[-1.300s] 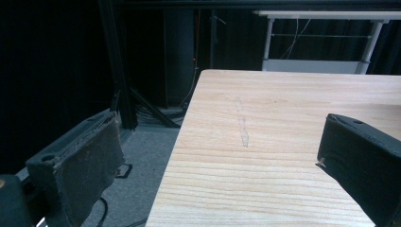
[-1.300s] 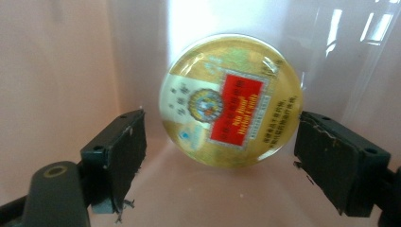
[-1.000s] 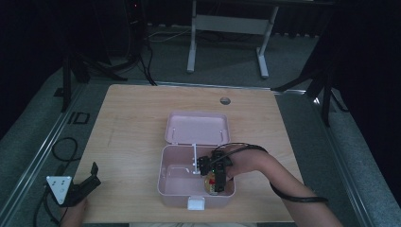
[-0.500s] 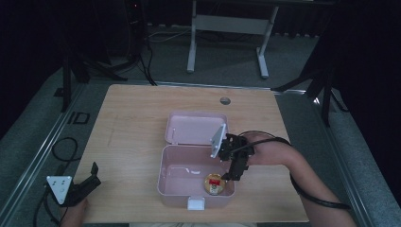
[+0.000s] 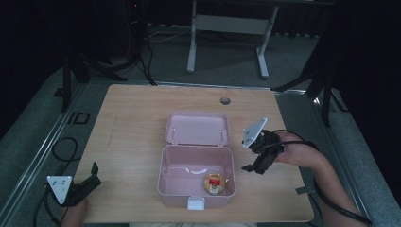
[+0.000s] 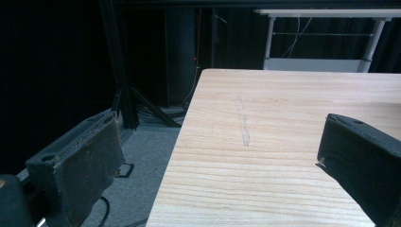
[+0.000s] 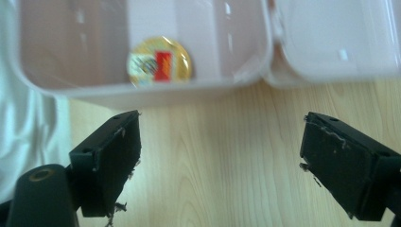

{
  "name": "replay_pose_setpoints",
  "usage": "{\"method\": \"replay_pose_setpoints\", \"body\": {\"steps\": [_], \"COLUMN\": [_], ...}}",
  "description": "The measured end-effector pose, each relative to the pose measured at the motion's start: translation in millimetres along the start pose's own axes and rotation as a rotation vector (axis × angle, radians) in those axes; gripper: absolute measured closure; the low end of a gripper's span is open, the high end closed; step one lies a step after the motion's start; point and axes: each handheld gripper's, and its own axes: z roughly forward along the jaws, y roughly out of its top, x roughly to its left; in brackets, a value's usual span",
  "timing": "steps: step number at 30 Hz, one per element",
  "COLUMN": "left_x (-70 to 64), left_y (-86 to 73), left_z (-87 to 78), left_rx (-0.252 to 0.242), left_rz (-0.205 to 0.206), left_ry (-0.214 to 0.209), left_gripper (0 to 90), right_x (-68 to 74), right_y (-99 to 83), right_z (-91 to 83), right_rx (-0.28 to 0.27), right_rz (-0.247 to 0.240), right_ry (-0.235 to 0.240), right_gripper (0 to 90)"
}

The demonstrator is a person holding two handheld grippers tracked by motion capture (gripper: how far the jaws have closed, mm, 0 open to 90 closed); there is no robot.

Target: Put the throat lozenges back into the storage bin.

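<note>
A light wooden table (image 5: 137, 127) with a visible grain stands in a dim room, on grey floor (image 5: 28, 137) that runs along its left and right sides. Beyond the far edge, in the dark, is the white metal frame of another table (image 5: 227, 28), and black cables (image 5: 61, 146) lie on the floor by the left edge. A small round hole (image 5: 225, 100) sits near the middle of the far edge. In the left gripper view a faint streak (image 6: 243, 127) marks the wood.

A pink box (image 5: 165, 177) rests near the middle of the near edge, its lid (image 5: 197, 128) folded open and lying flat toward the far edge, a white latch (image 5: 196, 204) on its near wall. Inside, in the near right corner of the box, sits a small round gold item with a red label (image 5: 214, 183); the right gripper view shows it blurred.

The right claw (image 5: 253, 168) hangs above the table just right of the box, its jaws spread wide with nothing between them. The left claw (image 5: 94, 175) sits at the near left corner of the table, partly over the left edge, jaws also wide apart and empty.
</note>
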Motion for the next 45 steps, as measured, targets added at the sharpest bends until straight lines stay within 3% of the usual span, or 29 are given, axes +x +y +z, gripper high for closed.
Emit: {"method": "replay_pose_setpoints", "body": {"steps": [4,10,12,13,14,16,18,20,24,29,30,31,32,35,37,38,41,45], "left_x": [-0.1,-0.1,-0.1,-0.1,-0.1,-0.2,-0.1,0.0,0.1,0.2,0.2,0.3,0.3,0.0,0.0,0.0,-0.1,-0.1], "left_y": [0.0,0.0,0.0,0.0,0.0,0.0,0.0,0.0,0.0,0.0,0.0,0.0,0.0,0.0,0.0,-0.1,0.0,0.0], "left_z": [0.0,0.0,0.1,0.1,0.1,0.1,0.0,0.0,0.0,0.0,0.0,0.0,0.0,-0.1,-0.1,-0.1,-0.1,-0.2], "left_rx": [0.000,0.001,0.001,0.001,0.001,0.001,0.001,0.001,0.000,-0.001,-0.001,-0.001,-0.001,-0.001,0.000,0.000,0.000,0.000], "left_rz": [0.001,0.000,0.000,0.000,0.000,0.000,0.001,0.000,-0.003,-0.003,-0.003,-0.003,-0.003,0.000,0.001,0.001,0.002,0.002], "left_ry": [0.001,0.002,0.002,0.002,0.002,0.002,0.002,0.002,0.002,-0.001,-0.001,-0.001,-0.001,-0.001,-0.002,-0.001,0.000,0.001], "left_gripper": [1.2,1.2,1.2,1.2,1.2,1.2,1.2,1.2,1.2,1.2,1.2,1.2,1.2,1.2,1.2,1.2,1.2,1.2], "right_x": [-8.0,-19.7,-21.3,-22.5,-25.7,-27.9,-28.5,-31.0,-33.8,-34.9,-34.9,-35.0,-34.4,-33.1,-32.5,-29.8,-27.3,-24.2], "right_y": [-24.5,-61.7,-67.4,-73.1,-86.4,-96.1,-100.5,-112.0,-127.6,-144.6,-144.6,-148.0,-155.0,-164.9,-168.3,-174.2,-181.7,-188.7], "right_z": [10.0,37.6,42.6,47.6,59.1,68.1,71.8,80.7,90.8,96.1,96.1,96.8,99.2,101.3,101.2,99.8,98.3,98.8], "right_rx": [0.003,-0.044,-0.051,-0.060,-0.100,-0.128,-0.144,-0.187,-0.217,-0.262,-0.262,-0.272,-0.268,-0.268,-0.274,-0.298,-0.319,-0.317], "right_rz": [0.062,0.177,0.197,0.216,0.285,0.338,0.360,0.425,0.520,0.663,0.663,0.695,0.747,0.812,0.837,0.878,0.942,0.975], "right_ry": [-0.038,-0.125,-0.126,-0.146,-0.182,-0.238,-0.251,-0.311,-0.408,-0.555,-0.555,-0.572,-0.633,-0.708,-0.731,-0.788,-0.827,-0.842], "right_gripper": [12.8,12.8,12.8,12.8,12.7,12.8,12.7,12.7,12.5,12.4,12.4,12.4,12.4,12.4,11.8,11.0,11.0,11.0]}}
